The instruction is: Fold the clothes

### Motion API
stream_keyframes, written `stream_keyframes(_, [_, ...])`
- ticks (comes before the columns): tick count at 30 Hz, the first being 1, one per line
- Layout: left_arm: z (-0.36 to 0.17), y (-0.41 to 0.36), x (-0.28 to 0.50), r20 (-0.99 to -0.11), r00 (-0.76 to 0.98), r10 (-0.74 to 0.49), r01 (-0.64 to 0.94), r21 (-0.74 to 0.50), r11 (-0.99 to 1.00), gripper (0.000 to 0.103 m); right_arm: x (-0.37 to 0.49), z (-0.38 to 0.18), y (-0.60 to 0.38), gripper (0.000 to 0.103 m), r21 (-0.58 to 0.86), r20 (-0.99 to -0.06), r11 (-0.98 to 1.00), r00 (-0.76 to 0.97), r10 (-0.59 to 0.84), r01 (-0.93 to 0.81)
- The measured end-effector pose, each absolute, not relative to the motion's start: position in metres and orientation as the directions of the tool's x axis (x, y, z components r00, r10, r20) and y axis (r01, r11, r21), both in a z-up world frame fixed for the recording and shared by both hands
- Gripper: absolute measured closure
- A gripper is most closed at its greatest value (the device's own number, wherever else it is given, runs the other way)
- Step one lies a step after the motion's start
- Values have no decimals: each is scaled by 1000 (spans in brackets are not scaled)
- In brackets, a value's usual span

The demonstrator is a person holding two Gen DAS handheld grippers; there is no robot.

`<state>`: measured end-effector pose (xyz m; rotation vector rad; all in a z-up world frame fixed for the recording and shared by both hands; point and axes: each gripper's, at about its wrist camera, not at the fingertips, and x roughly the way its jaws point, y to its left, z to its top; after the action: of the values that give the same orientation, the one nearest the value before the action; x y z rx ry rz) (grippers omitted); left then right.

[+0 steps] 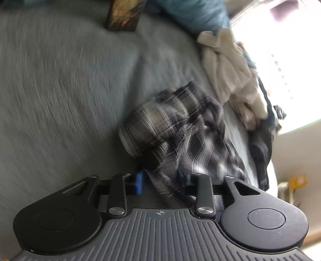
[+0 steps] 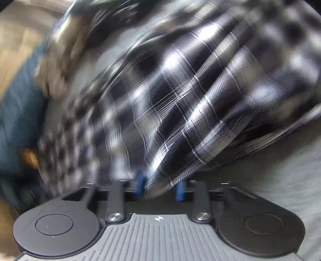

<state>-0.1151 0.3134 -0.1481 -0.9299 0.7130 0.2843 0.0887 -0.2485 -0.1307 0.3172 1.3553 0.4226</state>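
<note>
Plaid garment (image 1: 192, 128): black, grey and white check crossed by thin white lines; the same pattern shows in the right wrist view (image 2: 190, 90), blurred. Bed cover (image 1: 60, 90): uniform grey-blue, no pattern visible. Crumpled cloth (image 1: 226, 68) at the far side of the bed: cream white, plain. Dark garment (image 1: 260, 148) beside it: navy to black, pattern not discernible. Bundle (image 1: 196, 14) at the top: mid blue. Flat object (image 1: 124, 14) near it: black with yellow and orange markings. Left hand-held gripper (image 1: 160, 180): black body, blue finger pads, silver screws. Right hand-held gripper (image 2: 160, 188): the same colours.
</note>
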Motion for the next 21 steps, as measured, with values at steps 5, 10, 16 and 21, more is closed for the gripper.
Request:
stream_keyframes(5, [-114, 333, -119, -636, 771, 25, -469, -541, 698, 34, 81, -67, -212, 52, 259, -931, 823, 97, 352, -506])
stream_keyframes(10, [-117, 341, -75, -617, 787, 24, -402, -483, 778, 30, 83, -26, -132, 51, 93, -876, 603, 223, 427, -792])
stream_keyframes(16, [-132, 332, -16, -628, 778, -40, -259, -377, 889, 30, 99, -46, -7, 51, -65, -800, 398, 286, 527, -915])
stream_keyframes(21, [-141, 314, 2, -621, 781, -63, -129, -260, 957, 47, 122, -79, 58, 51, -118, -798, 362, 306, 519, -924])
